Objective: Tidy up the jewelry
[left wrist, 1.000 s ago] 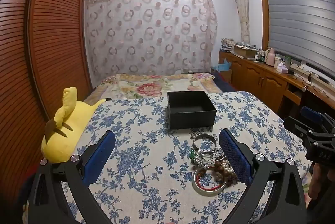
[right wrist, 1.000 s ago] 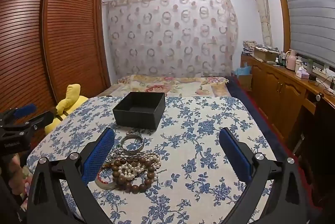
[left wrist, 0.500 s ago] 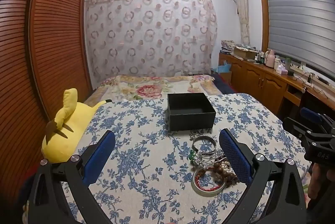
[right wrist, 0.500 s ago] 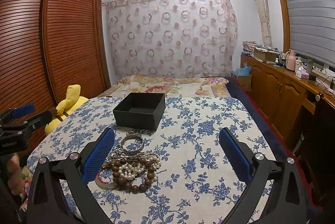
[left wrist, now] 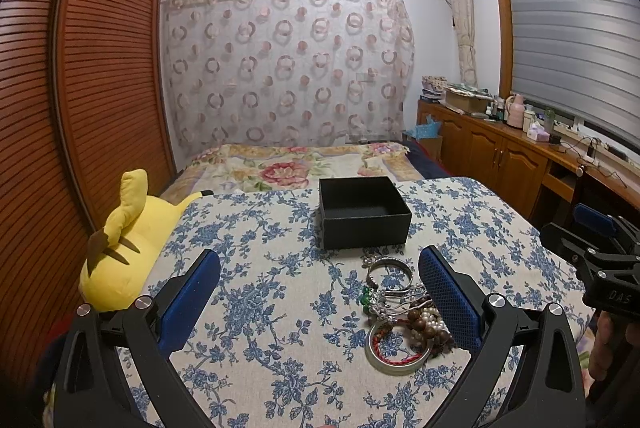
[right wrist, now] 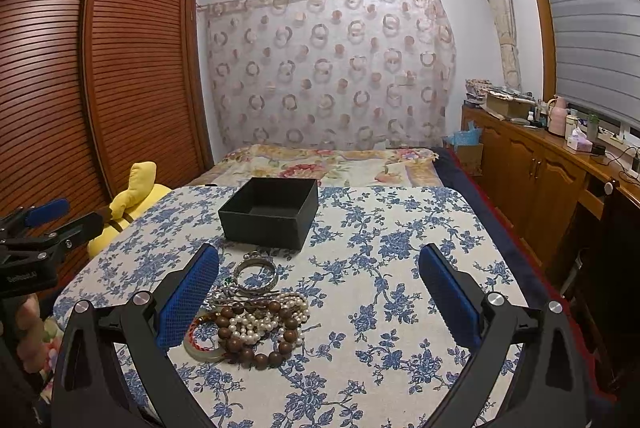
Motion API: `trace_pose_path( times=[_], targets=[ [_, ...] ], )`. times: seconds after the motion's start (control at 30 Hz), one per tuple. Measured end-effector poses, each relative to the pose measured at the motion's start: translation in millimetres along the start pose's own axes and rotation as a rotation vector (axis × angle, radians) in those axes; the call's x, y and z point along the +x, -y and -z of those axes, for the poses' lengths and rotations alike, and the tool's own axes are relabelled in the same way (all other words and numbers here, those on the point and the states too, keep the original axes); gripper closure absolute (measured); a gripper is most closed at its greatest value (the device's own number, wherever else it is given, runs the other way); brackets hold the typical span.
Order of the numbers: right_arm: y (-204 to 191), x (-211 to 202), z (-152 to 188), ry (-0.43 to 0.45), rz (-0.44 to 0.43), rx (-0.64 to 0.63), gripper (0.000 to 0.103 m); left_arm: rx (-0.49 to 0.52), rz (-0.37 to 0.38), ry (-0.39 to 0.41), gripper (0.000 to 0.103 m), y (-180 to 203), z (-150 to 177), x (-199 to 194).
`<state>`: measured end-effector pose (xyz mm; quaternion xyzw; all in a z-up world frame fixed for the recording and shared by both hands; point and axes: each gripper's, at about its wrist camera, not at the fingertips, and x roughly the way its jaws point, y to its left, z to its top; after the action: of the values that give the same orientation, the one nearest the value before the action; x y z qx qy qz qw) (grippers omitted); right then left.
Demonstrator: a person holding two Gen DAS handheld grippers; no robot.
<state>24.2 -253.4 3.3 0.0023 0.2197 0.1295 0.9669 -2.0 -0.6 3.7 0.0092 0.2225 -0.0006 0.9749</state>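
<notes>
Both grippers, left (left wrist: pixel 319 282) and right (right wrist: pixel 319 280), spread wide, holding nothing. Jewelry pile (right wrist: pixel 250 316) lies on floral cloth (right wrist: pixel 380 268), just before empty black box (right wrist: pixel 269 212).

Black box (right wrist: pixel 269 214) blocks behind jewelry pile (right wrist: pixel 252 316); tablecloth (right wrist: pixel 384 268) rightward lies free.

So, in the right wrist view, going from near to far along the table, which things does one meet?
Brown wooden bead bracelet → white pearl strand → silver metal bangle → open black square box → floral bedspread → circle-patterned sheer curtain.
</notes>
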Motion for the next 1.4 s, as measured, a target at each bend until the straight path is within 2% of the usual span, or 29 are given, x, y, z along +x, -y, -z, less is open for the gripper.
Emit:
trace_pose_path(
  times=[1.4],
  targets=[
    [-8.4, -5.9, -3.6, 0.005, -0.003, -0.005, 0.002, 0.001, 0.001, 0.006, 0.007, -0.7, -6.3, -5.5]
  ],
)
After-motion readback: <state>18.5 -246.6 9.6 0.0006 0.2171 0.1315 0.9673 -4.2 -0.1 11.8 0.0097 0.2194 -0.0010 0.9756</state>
